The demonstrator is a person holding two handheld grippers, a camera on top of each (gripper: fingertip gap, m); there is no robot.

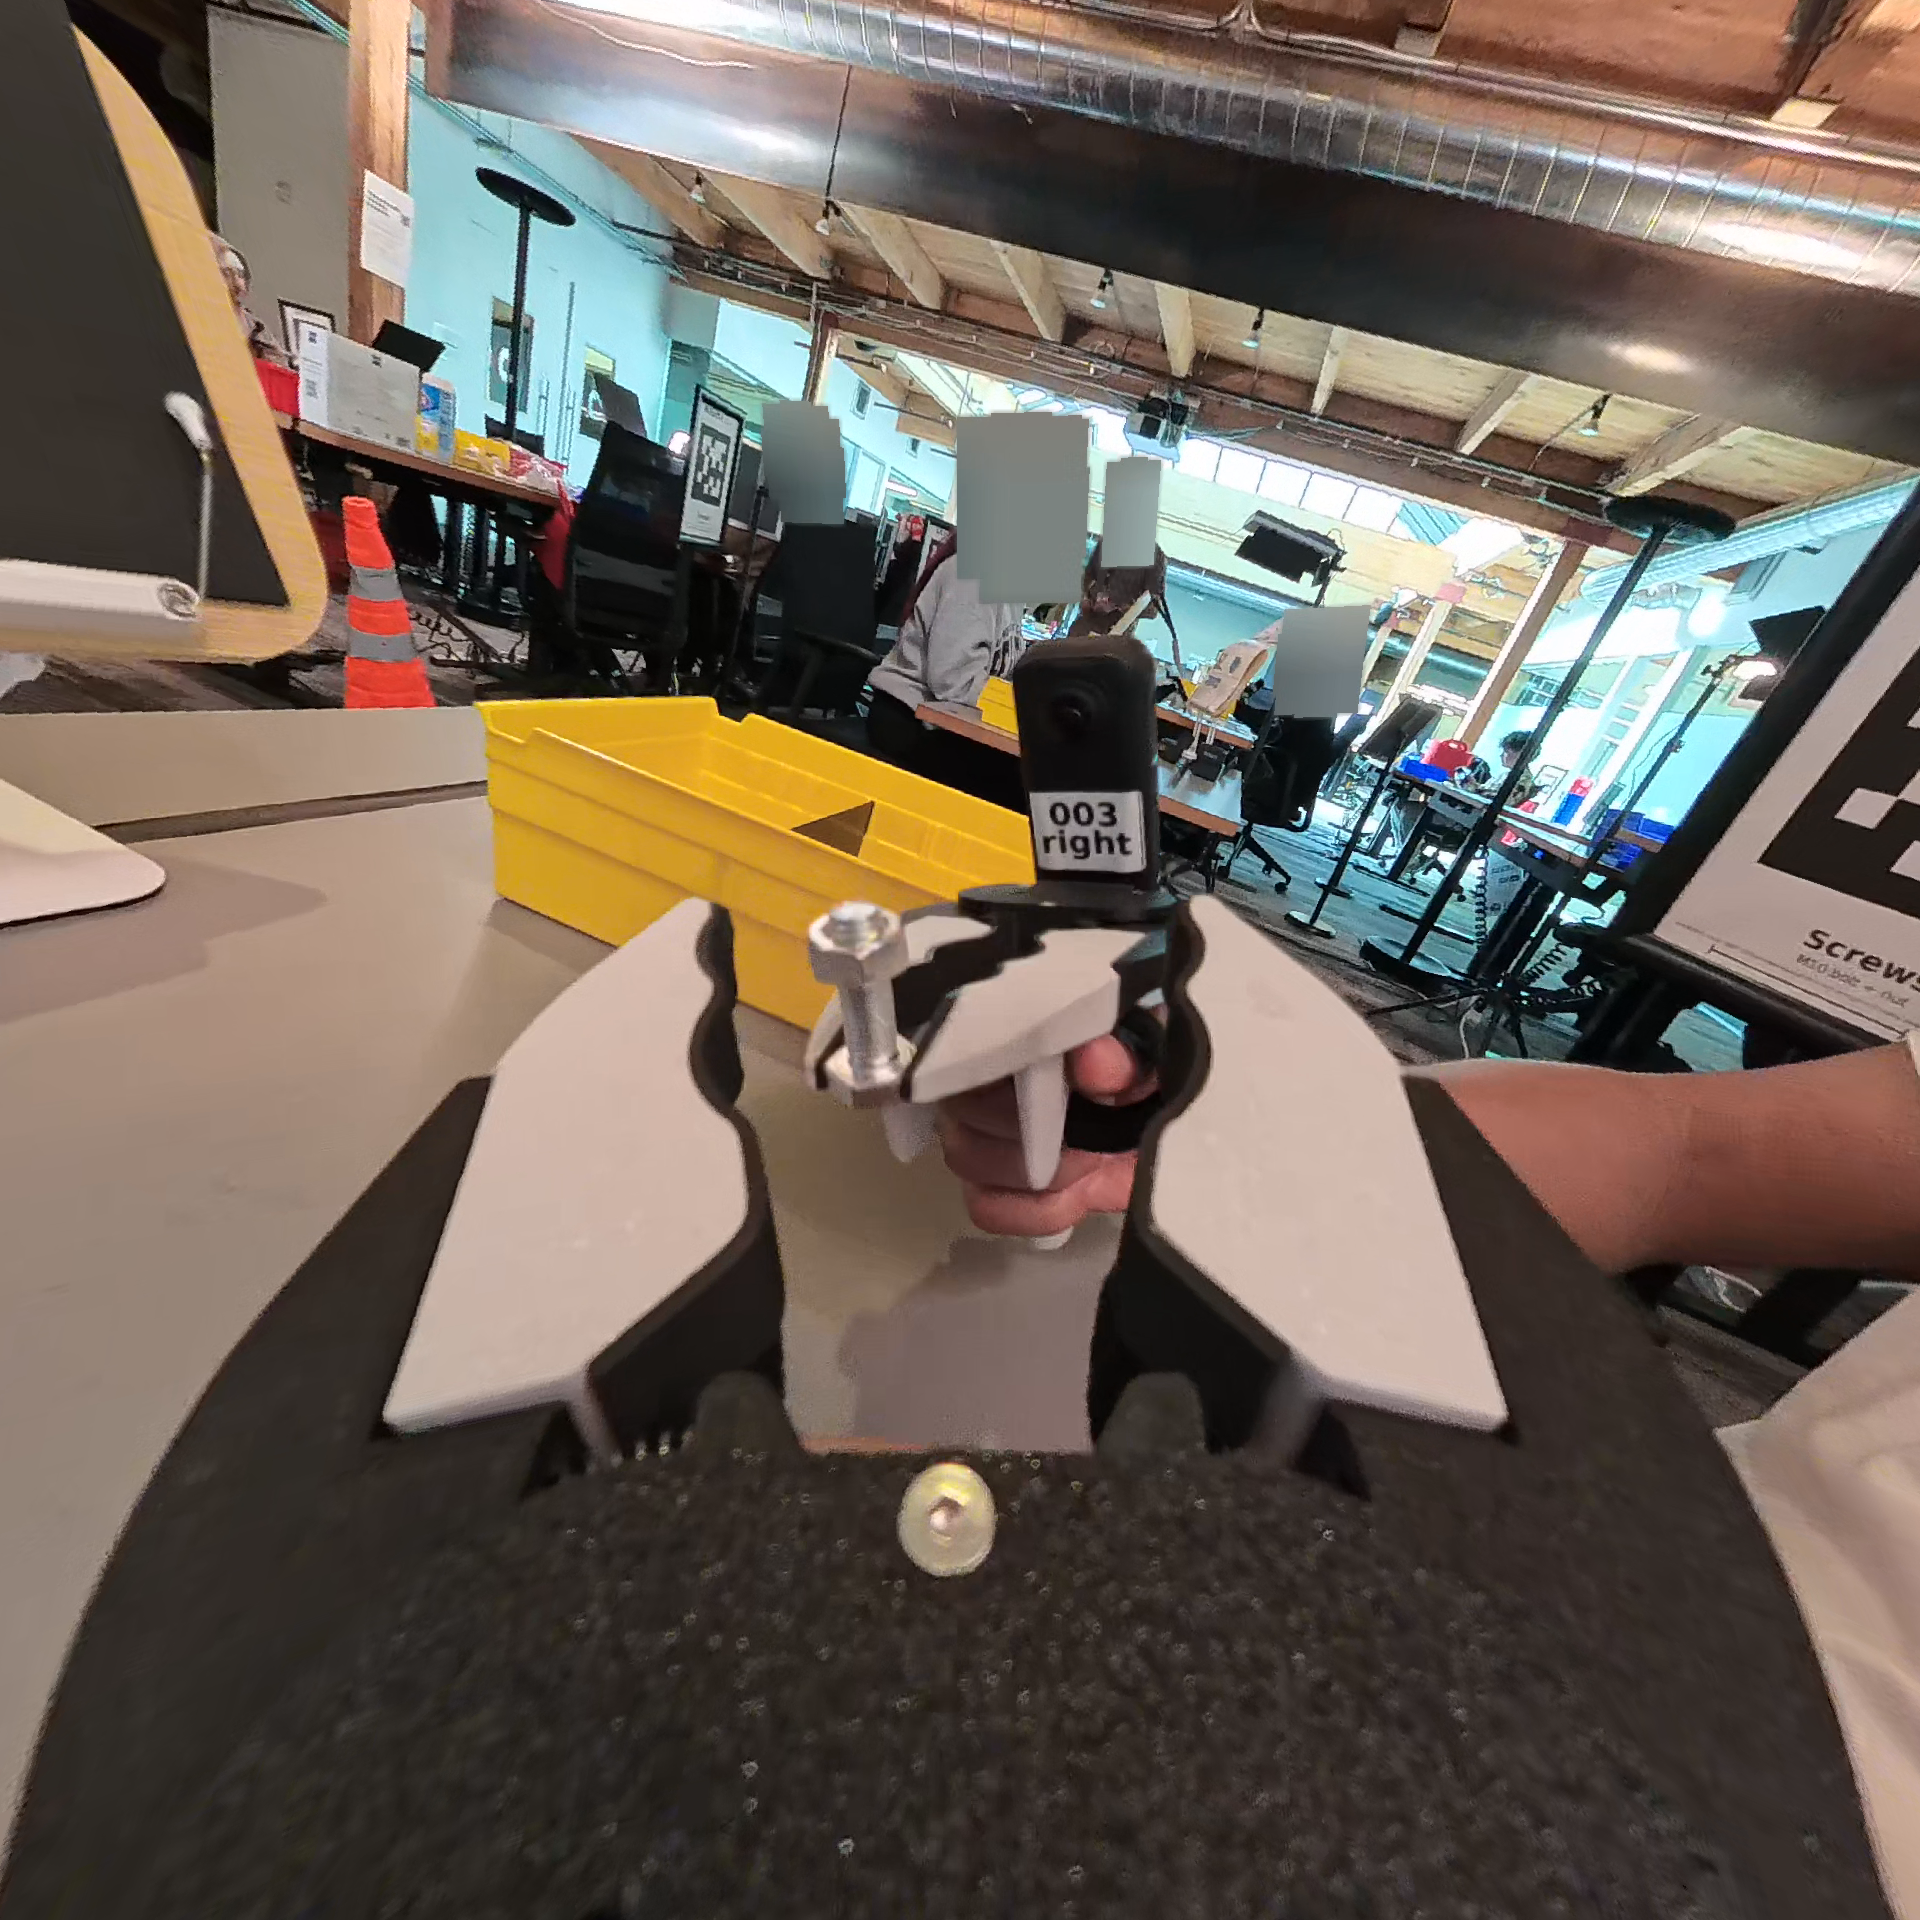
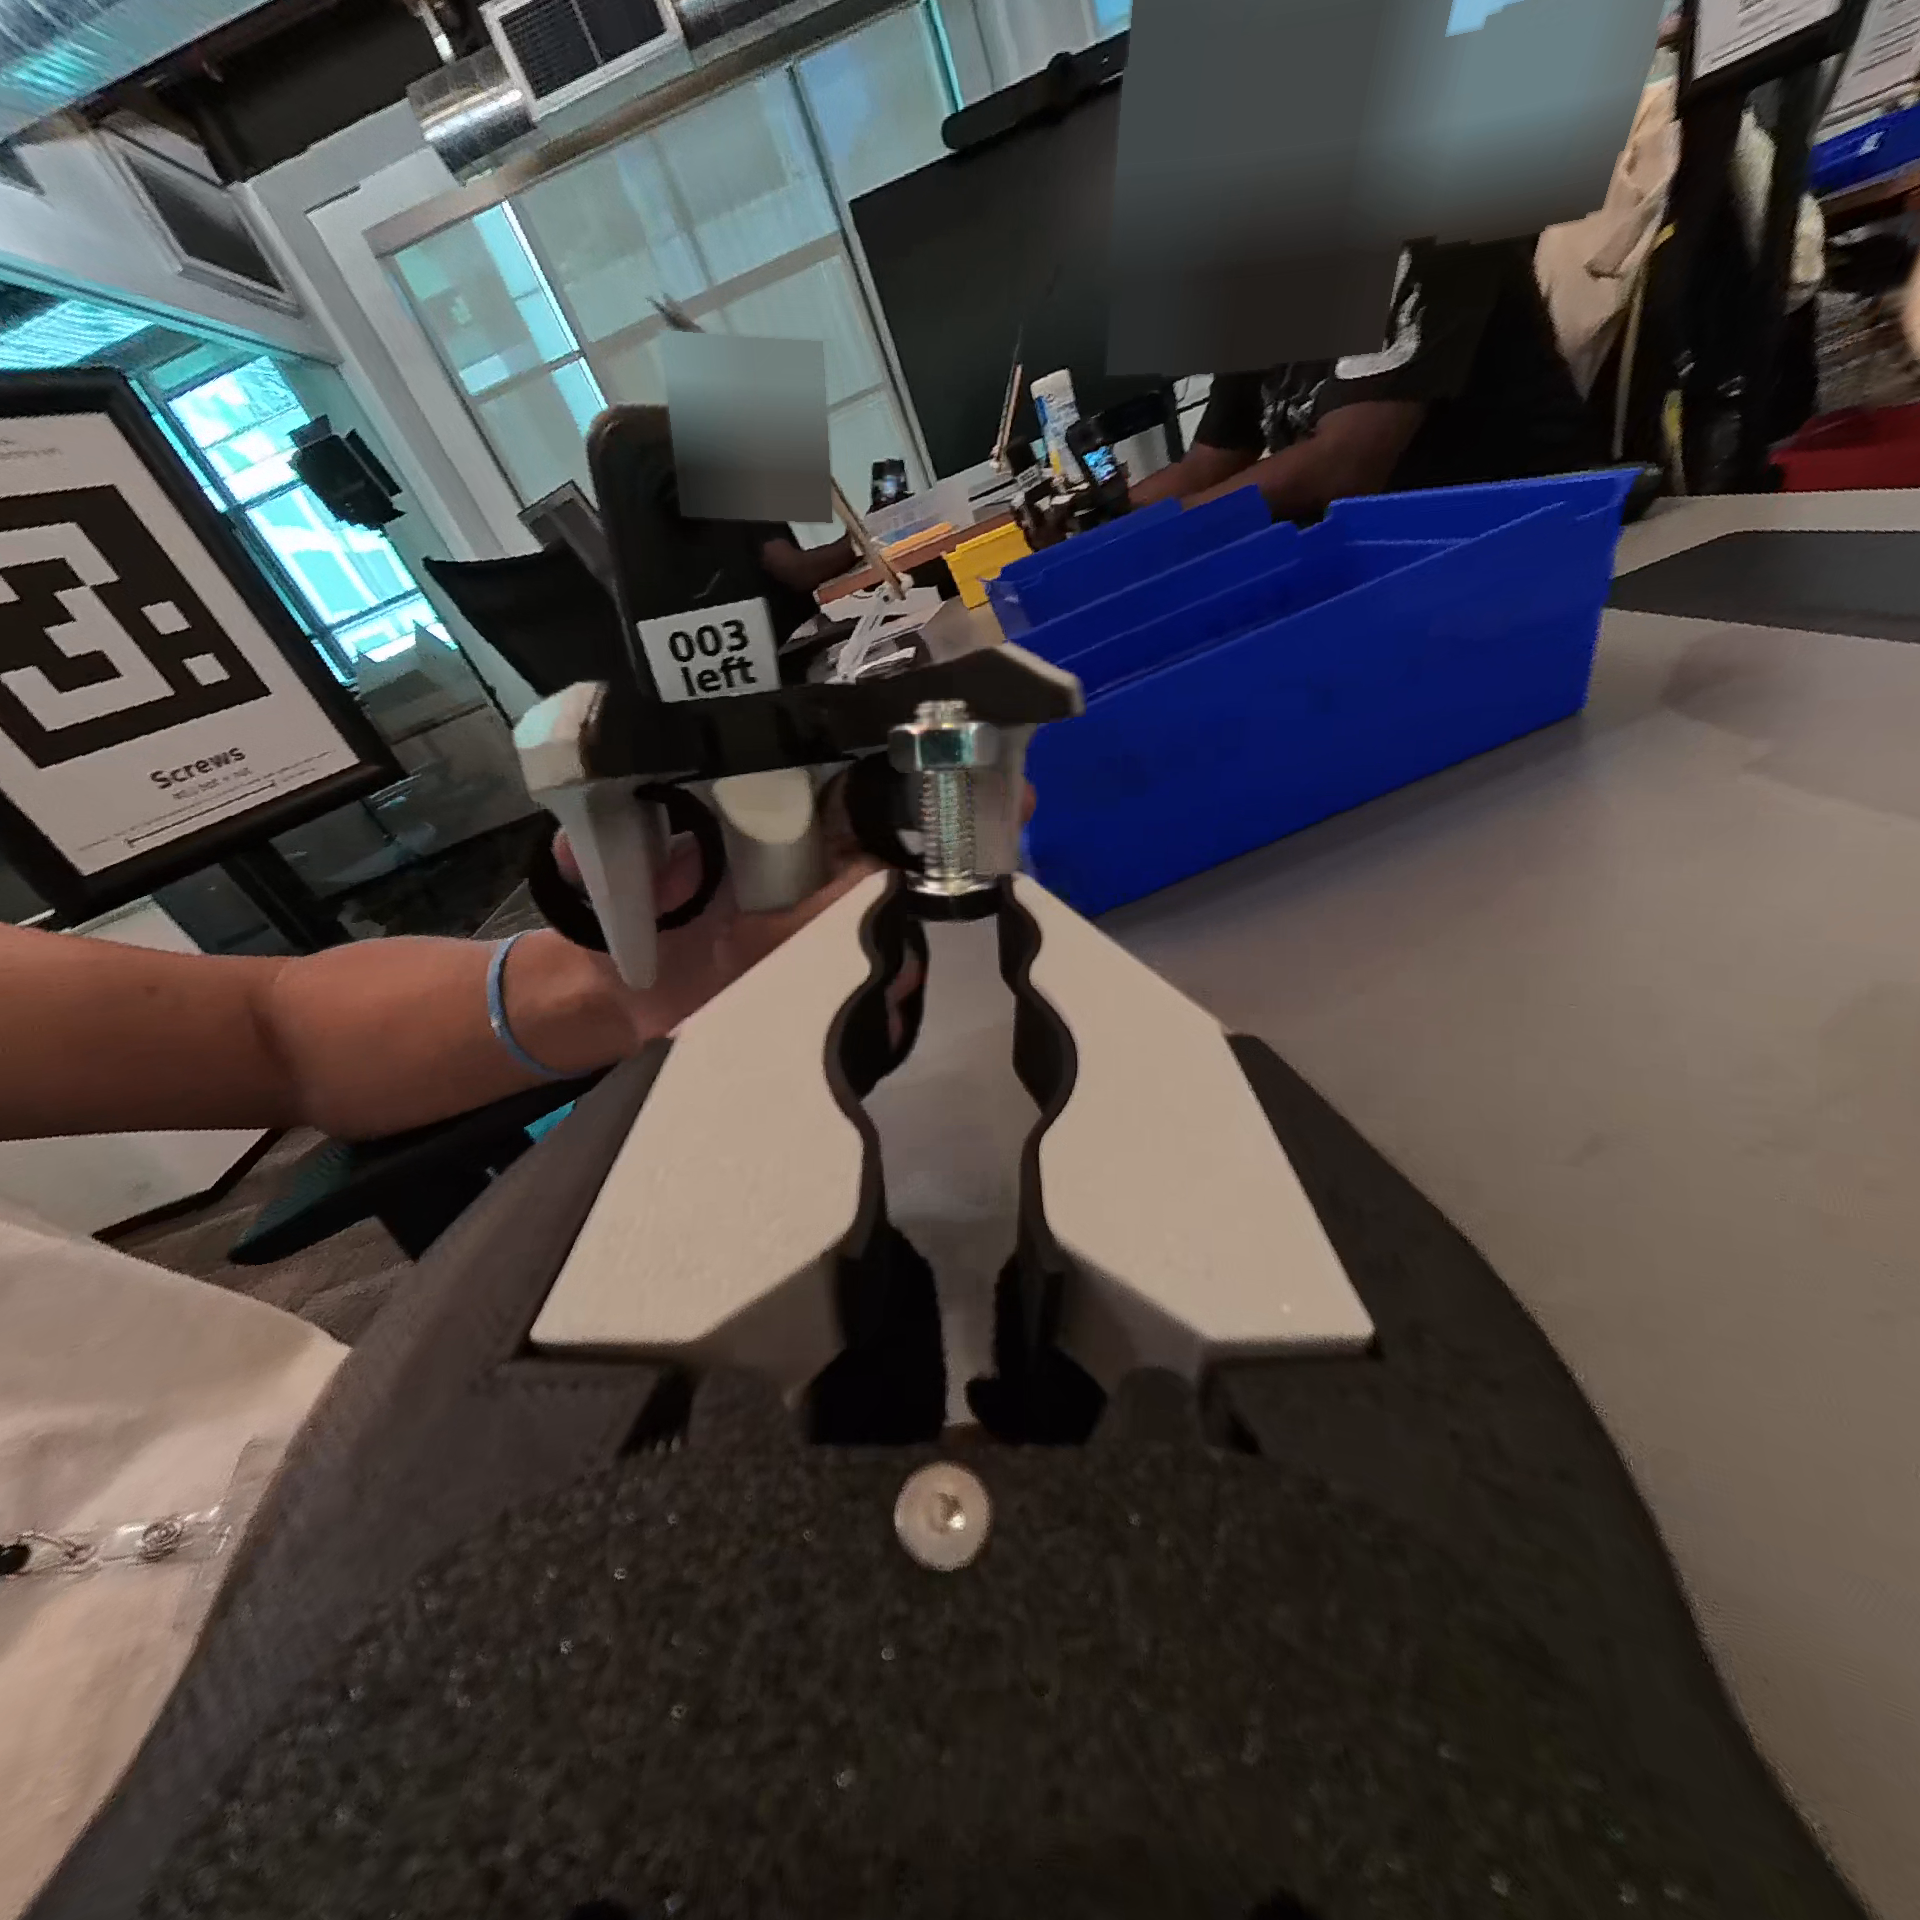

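My right gripper (image 2: pixel 945 902) is shut on the head end of a silver bolt (image 2: pixel 943 821), which it holds upright above the grey table (image 2: pixel 1455 1039). A hex nut (image 2: pixel 940 746) sits near the bolt's top, with the thread end poking out. My left gripper (image 1: pixel 951 935) is open wide, and the bolt (image 1: pixel 864 1003) stands between its fingers, near its left finger (image 1: pixel 623 1091), without touching. The right gripper (image 1: pixel 883 1060) faces me in the left wrist view, held by a hand. The left gripper (image 2: pixel 795 717) shows open in the right wrist view.
A yellow bin (image 1: pixel 644 810) stands on the table behind the grippers in the left wrist view. A blue bin (image 2: pixel 1351 644) stands at the right in the right wrist view. A framed sign with a black-and-white pattern (image 2: pixel 104 644) stands beside the table. People sit at desks behind. Less than 4 cm separates the two grippers' tips.
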